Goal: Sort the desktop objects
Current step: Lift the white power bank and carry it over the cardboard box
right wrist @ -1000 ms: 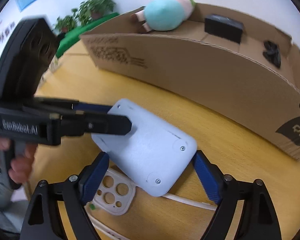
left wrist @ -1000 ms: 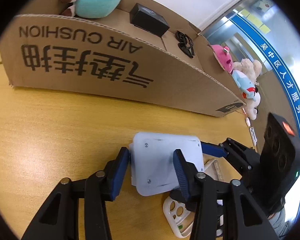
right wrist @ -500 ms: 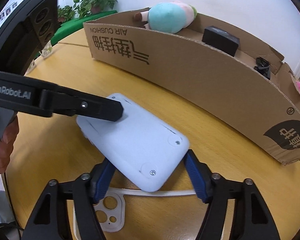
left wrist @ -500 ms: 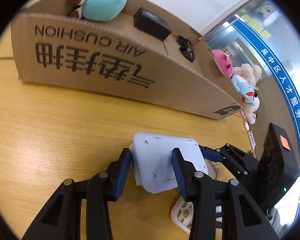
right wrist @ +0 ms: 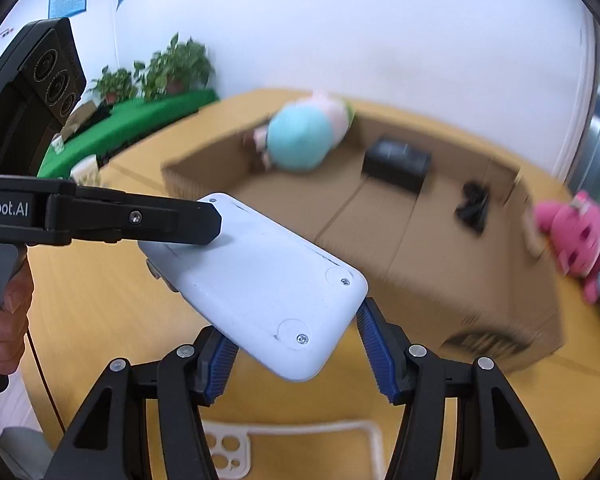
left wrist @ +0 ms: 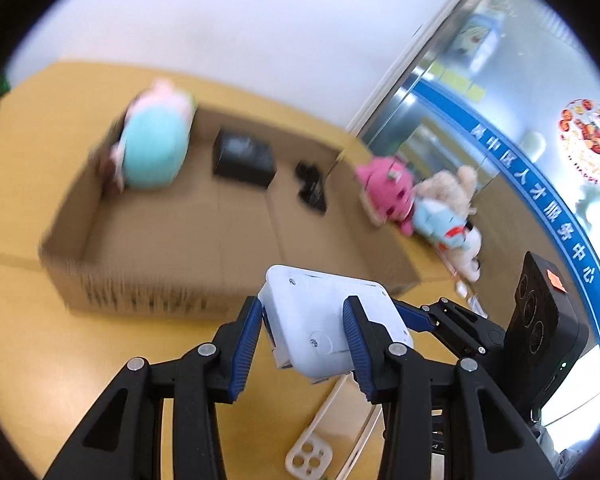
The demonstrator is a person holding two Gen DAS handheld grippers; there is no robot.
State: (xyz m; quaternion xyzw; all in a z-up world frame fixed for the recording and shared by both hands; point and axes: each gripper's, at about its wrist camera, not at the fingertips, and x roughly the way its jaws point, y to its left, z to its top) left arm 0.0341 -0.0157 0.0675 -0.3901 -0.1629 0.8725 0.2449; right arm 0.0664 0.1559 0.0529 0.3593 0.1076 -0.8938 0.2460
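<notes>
White device (left wrist: 328,320) now lifted off the table, just short of the cardboard box (left wrist: 204,216). Left gripper (left wrist: 300,340) clamps it; right gripper (right wrist: 296,356) closing on its other end, prob. gripping. Box drop looks next.

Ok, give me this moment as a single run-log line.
phase: carry | left gripper: shut on white device | right gripper: jaws closing around its other end | device: above table | target: likely cardboard box

Potted plants (right wrist: 156,72), blue wall banner (left wrist: 540,196)
</notes>
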